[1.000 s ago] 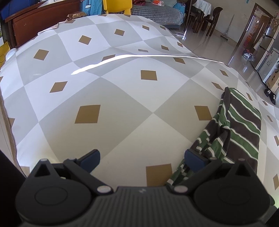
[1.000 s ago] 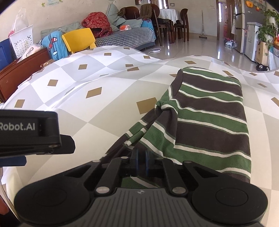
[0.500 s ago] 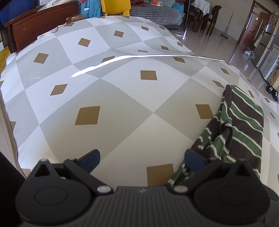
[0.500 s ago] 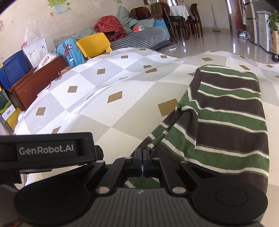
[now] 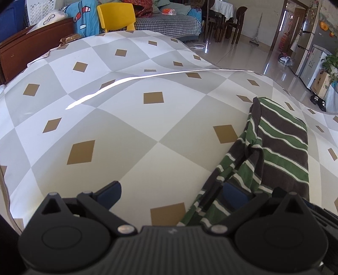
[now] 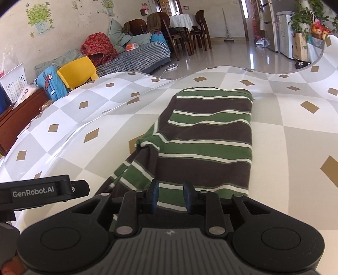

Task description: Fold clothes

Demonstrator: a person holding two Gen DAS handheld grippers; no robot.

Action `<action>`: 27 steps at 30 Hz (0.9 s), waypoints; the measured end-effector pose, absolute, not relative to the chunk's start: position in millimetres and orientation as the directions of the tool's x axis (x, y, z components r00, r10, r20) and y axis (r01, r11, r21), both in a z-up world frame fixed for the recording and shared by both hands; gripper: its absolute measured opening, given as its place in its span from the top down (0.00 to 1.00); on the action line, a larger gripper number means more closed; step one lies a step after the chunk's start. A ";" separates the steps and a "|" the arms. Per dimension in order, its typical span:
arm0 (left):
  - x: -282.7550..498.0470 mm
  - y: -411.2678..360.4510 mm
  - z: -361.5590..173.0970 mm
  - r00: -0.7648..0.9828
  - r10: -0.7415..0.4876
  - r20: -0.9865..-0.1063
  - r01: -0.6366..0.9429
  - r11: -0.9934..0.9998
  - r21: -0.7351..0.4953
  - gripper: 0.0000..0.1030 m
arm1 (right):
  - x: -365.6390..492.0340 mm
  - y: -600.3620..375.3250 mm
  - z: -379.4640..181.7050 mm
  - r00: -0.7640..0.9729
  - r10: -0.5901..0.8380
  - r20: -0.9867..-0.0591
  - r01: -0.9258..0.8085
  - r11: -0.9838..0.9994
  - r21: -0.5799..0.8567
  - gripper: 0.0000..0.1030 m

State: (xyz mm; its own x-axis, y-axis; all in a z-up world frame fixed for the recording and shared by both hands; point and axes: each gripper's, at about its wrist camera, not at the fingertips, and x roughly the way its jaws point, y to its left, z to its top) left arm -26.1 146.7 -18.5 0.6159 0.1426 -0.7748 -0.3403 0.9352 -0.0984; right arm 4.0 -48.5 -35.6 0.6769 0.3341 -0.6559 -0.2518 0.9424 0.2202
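Observation:
A folded garment with brown, green and white stripes lies on the checked tablecloth. One sleeve trails from its near left corner. My right gripper is at the garment's near edge. Its jaws are opening and stand a little apart, with striped cloth showing in the gap and neither pad pressing on it. In the left wrist view the garment lies to the right. My left gripper is open wide with bare tablecloth between its fingers. Its right finger is over the trailing sleeve. The left gripper's body shows at the left of the right wrist view.
A yellow chair and a dark wooden cabinet stand past the table's far left edge. Behind them is a sofa with a houndstooth cover and piled clothes. Dining chairs and glossy floor lie beyond on the right.
The right gripper's jaws have parted from shut, letting go of the garment's near edge, and it has shifted along that edge. The left gripper has moved a little towards the garment.

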 end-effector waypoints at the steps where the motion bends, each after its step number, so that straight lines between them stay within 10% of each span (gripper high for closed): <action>1: -23.4 141.9 -19.5 0.623 0.137 -0.770 -0.325 0.941 -0.096 0.00 | 4.6 -52.3 -36.2 0.678 0.325 -0.659 -0.247 0.945 0.213 0.75; 27: -0.4 135.0 -59.8 0.568 0.223 -0.792 -0.356 0.934 0.007 0.00 | 0.7 -82.0 -54.6 0.670 0.348 -0.656 -0.248 0.938 0.243 0.72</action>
